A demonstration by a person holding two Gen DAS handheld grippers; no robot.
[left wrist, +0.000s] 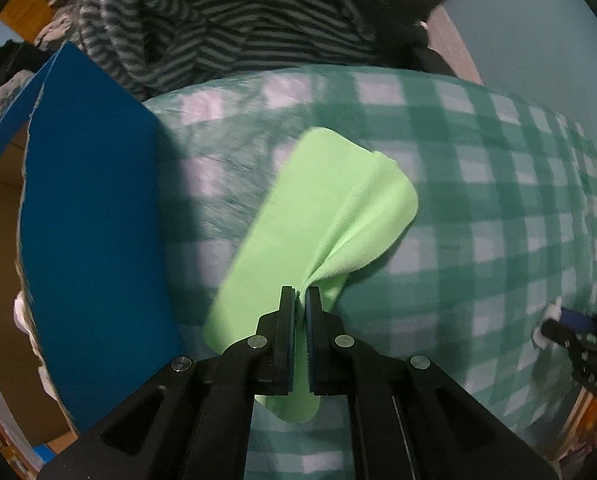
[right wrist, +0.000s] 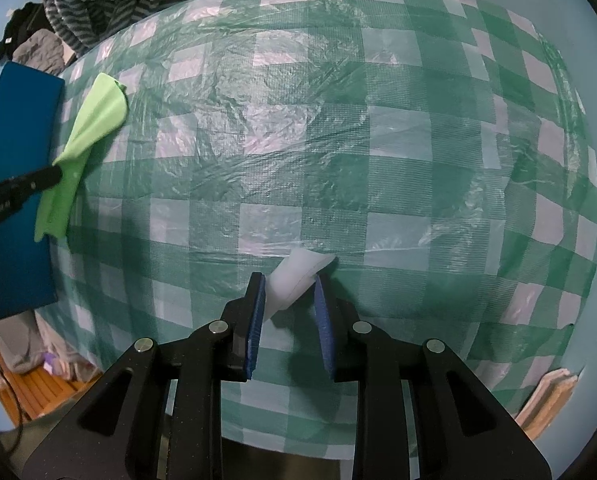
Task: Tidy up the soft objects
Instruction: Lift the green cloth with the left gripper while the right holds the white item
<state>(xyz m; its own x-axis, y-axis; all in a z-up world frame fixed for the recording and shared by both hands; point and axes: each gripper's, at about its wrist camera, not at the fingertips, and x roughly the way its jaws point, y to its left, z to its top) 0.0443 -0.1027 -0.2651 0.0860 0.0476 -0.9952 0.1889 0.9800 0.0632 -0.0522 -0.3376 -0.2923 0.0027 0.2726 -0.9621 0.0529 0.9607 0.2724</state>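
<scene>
My left gripper (left wrist: 301,292) is shut on a light green cloth (left wrist: 318,216) and holds it pinched above the green checked tablecloth (left wrist: 478,200). The cloth drapes on both sides of the fingers. In the right wrist view the green cloth (right wrist: 94,120) hangs at the far left, held by the left gripper (right wrist: 56,172). My right gripper (right wrist: 290,280) is shut on a small white soft object (right wrist: 294,276), with its blue pads (right wrist: 256,320) pressed on either side. The right gripper (left wrist: 546,328) shows at the right edge of the left wrist view.
A blue board or box flap (left wrist: 90,240) stands at the table's left edge, also in the right wrist view (right wrist: 14,200). A striped grey garment (left wrist: 226,36) lies at the back. Dark and grey clothes (right wrist: 30,48) lie back left. Folded fabric (right wrist: 546,404) sits lower right.
</scene>
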